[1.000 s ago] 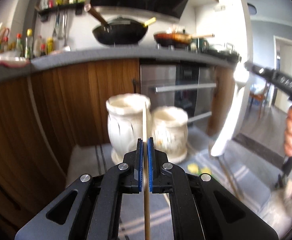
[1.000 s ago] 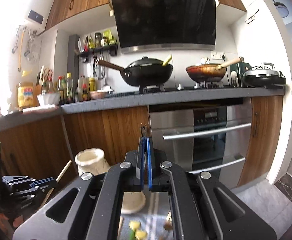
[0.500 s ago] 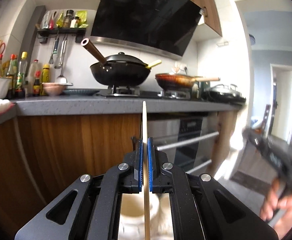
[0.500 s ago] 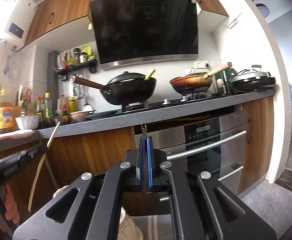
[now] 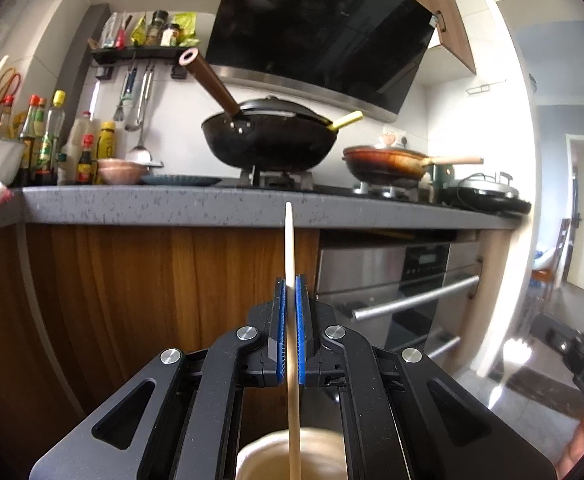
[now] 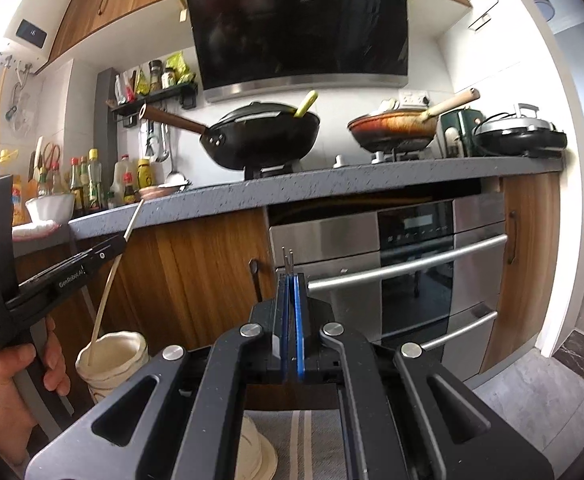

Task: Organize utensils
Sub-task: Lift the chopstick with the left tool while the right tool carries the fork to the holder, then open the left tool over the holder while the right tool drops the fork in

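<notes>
My left gripper [image 5: 289, 280] is shut on a pale wooden chopstick [image 5: 289, 240] that stands upright between its blue pads. Right below it is the mouth of a cream ceramic jar [image 5: 263, 456]. The right wrist view has the left gripper [image 6: 117, 244] at the left, held by a hand, with the chopstick [image 6: 105, 300] slanting down so its lower end is inside the jar [image 6: 115, 364]. My right gripper [image 6: 290, 278] is shut on a thin metal utensil whose two prongs [image 6: 287, 258] stick up past the pads, like a fork. The rest of it is hidden.
The base of a second cream jar [image 6: 255, 452] stands on a striped cloth [image 6: 312, 440] under my right gripper. Behind are wooden cabinets [image 6: 195, 272], an oven [image 6: 412, 272] and a grey counter [image 5: 151, 204] carrying a black wok [image 5: 267, 144], a pan, and bottles.
My left gripper has risen and come over the jar, which dropped from mid-view to the bottom edge. The chopstick's lower end now sits in the jar's mouth. Both grips are unchanged.
</notes>
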Demonstrator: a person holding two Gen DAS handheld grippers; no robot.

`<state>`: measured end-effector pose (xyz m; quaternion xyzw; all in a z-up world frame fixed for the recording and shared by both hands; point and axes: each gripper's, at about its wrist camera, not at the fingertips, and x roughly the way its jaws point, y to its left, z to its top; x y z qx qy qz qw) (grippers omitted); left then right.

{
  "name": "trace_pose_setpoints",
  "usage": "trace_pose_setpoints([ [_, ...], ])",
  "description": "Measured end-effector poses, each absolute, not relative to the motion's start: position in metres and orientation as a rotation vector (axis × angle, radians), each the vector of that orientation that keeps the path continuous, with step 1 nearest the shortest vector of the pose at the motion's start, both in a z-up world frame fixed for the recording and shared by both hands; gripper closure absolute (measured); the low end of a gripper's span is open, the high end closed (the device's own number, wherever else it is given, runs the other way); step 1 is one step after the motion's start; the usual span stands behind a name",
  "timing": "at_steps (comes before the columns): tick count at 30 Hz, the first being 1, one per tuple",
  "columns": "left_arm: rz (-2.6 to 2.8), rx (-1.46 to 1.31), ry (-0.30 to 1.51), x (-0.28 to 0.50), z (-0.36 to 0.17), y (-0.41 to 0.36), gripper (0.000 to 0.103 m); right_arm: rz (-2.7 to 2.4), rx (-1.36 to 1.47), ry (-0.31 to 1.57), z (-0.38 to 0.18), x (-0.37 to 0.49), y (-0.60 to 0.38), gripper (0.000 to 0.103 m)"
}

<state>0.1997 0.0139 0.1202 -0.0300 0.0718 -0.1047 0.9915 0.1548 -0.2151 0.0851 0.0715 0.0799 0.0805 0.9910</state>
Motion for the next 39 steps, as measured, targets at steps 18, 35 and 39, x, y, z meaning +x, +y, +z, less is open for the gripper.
trace_pose_setpoints([
  [18, -0.202, -0.051, 0.251, 0.143, 0.075, 0.035, 0.098, 0.229, 0.064, 0.231, 0.061, 0.159, -0.183, 0.099],
  [35, -0.185, -0.07, 0.273, 0.142, 0.073, 0.045, 0.067, 0.225, 0.057, 0.24, 0.059, 0.163, -0.18, 0.075],
  [39, -0.164, -0.066, 0.247, 0.134, 0.075, 0.046, 0.042, 0.239, 0.071, 0.23, 0.062, 0.159, -0.183, 0.056],
])
